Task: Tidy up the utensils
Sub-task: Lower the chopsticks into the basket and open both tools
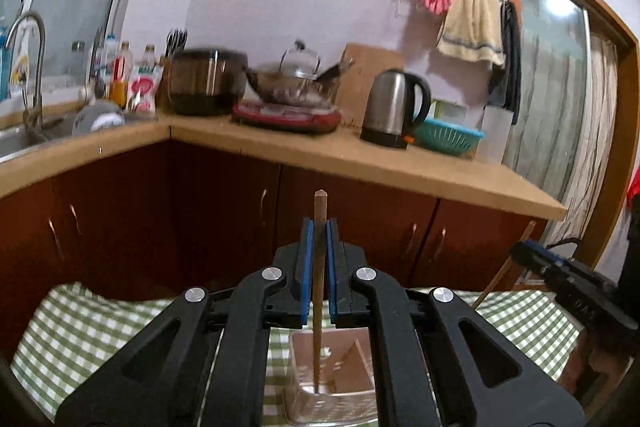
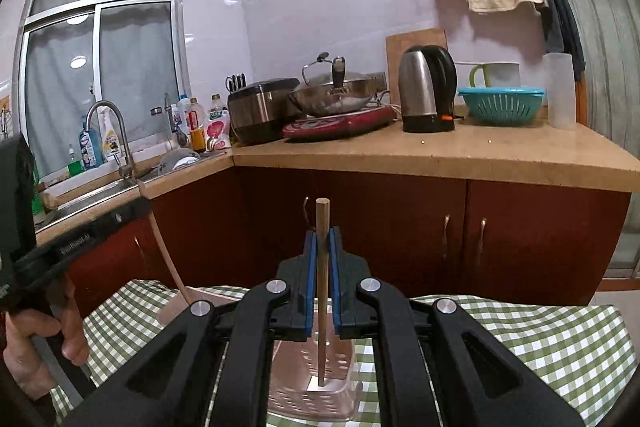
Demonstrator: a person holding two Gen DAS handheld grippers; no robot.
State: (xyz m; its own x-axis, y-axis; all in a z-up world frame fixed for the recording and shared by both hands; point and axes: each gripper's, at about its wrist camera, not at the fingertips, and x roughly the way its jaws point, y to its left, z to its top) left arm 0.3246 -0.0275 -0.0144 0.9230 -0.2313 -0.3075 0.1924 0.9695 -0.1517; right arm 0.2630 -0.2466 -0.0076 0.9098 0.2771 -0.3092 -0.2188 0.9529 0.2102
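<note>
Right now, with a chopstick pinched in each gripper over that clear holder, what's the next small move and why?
Probably lower both a little further, then open. Each chopstick stands upright in shut pads, tip already inside the clear holder on the checked cloth.

Indoor ceiling light, wall glare, blurred, edges warped.

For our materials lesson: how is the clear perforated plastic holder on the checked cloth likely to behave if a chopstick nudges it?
The clear holder looks thin-walled and perforated, so probably light. It seems taller than wide, so it may tip or slide on the checked cloth. The chopstick looks stiff, so it would likely pass a push straight on.
</note>
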